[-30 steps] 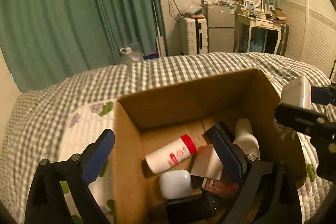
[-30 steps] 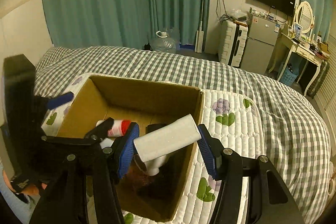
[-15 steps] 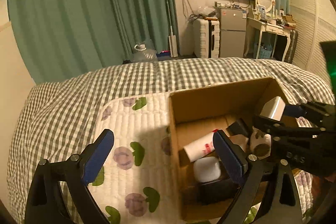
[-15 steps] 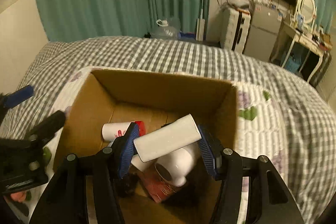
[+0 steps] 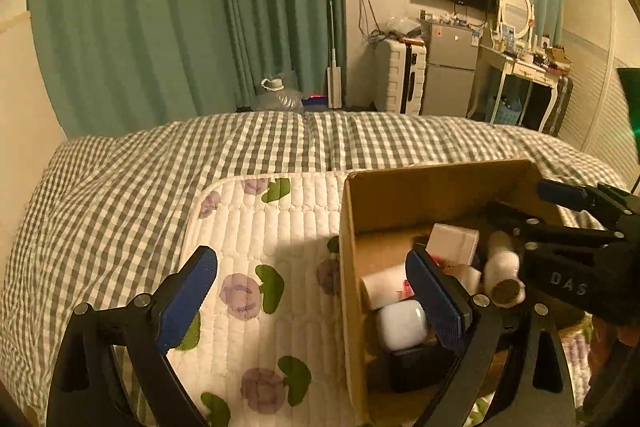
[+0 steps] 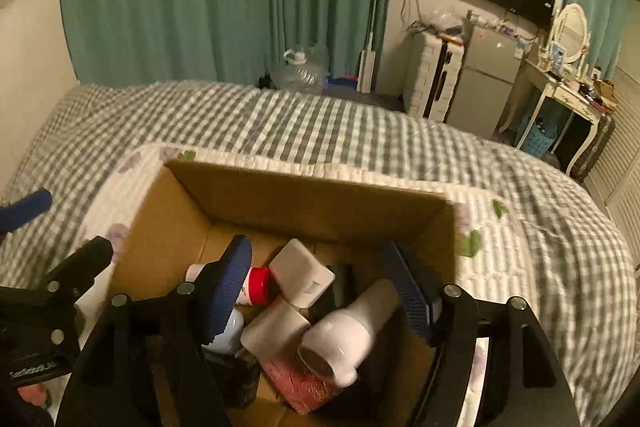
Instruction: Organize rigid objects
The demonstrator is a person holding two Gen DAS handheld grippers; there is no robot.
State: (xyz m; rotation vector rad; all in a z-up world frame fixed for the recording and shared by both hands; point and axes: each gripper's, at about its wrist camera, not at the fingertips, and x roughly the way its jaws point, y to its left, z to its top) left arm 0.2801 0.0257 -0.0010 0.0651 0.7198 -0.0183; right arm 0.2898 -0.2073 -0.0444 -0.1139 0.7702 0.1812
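Observation:
An open cardboard box (image 6: pixel 312 199) (image 5: pixel 352 267) stands on the bed. Inside lie a white rectangular block (image 6: pixel 302 273) (image 5: pixel 454 243), a white hair dryer (image 6: pixel 352 331) (image 5: pixel 502 275), a white bottle with a red cap (image 6: pixel 256 287) (image 5: pixel 386 289), a white rounded case (image 5: pixel 402 323) and a dark red item (image 6: pixel 296 383). My right gripper (image 6: pixel 324 291) is open and empty above the box's contents. My left gripper (image 5: pixel 316 299) is open and empty, straddling the box's left wall.
The box rests on a white floral quilted pad (image 5: pixel 256 267) over a grey checked blanket (image 5: pixel 160 167). Green curtains (image 5: pixel 180 15), a water jug (image 6: pixel 300 71), a suitcase (image 5: pixel 400 75), a small fridge (image 5: pixel 448 67) and a dressing table (image 5: pixel 520 75) stand behind the bed.
My right gripper opened and let go of the white block, which now lies in the box. My left gripper moved left, off the box interior.

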